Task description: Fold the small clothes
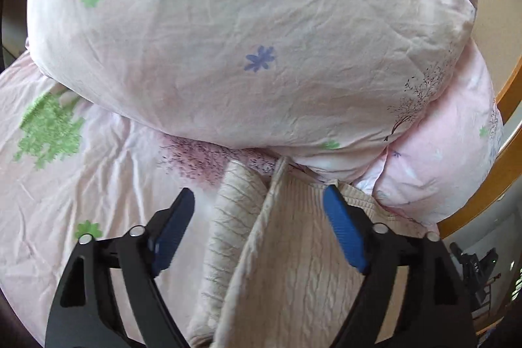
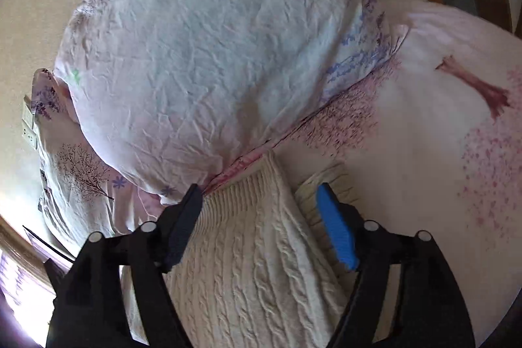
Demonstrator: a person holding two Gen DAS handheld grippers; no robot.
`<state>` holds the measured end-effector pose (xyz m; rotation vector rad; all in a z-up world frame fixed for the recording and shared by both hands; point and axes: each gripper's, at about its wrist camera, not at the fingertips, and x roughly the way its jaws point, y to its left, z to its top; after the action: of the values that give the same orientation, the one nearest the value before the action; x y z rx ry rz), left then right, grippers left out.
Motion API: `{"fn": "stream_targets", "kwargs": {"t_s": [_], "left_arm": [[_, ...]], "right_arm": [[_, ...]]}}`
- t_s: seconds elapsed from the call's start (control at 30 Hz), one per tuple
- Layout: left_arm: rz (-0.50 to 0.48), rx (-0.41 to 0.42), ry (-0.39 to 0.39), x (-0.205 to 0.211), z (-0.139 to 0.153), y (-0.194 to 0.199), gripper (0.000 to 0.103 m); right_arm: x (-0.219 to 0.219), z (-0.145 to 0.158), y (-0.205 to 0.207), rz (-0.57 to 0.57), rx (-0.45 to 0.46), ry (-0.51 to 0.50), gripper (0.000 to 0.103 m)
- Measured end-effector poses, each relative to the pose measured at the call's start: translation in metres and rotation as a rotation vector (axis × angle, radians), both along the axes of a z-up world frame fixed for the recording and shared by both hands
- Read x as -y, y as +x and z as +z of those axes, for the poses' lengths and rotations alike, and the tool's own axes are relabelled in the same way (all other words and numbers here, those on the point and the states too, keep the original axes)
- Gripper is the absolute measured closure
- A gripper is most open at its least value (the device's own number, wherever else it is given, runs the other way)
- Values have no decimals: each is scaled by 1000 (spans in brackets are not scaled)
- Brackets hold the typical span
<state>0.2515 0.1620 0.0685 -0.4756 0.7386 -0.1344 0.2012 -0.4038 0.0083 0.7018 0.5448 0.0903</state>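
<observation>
A cream cable-knit sweater [image 1: 293,266] lies on a pink floral bed sheet [image 1: 81,185], partly folded, with a ribbed part [image 1: 233,217] lying to its left. My left gripper [image 1: 257,201] is open above it, its blue pads spread to either side of the knit. In the right wrist view the same sweater [image 2: 248,266] lies under my right gripper [image 2: 261,201], which is open too. Its ribbed edge [image 2: 248,181] reaches the quilt. A second ribbed piece [image 2: 326,178] shows beside the right finger.
A bulky folded quilt [image 1: 244,38] in pale floral fabric lies just beyond the sweater, also in the right wrist view [image 2: 212,54]. A pink pillow [image 1: 440,168] sits at the right. A wooden bed frame [image 1: 509,93] curves along the right side. A wall socket [image 2: 31,126] is at left.
</observation>
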Motion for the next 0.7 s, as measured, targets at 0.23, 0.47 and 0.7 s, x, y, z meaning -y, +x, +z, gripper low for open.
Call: {"fn": "stream_targets", "kwargs": {"t_s": [0.23, 0.47, 0.7], "left_arm": [[-116, -202, -33, -8, -46, 5, 30], [-120, -220, -249, 13, -69, 10, 83], [-230, -79, -436, 65, 5, -15, 88]], "right_arm": [[-18, 9, 0, 76, 37, -67, 19], [-5, 4, -1, 80, 27, -17, 19], [15, 21, -16, 23, 84, 5, 19]]}}
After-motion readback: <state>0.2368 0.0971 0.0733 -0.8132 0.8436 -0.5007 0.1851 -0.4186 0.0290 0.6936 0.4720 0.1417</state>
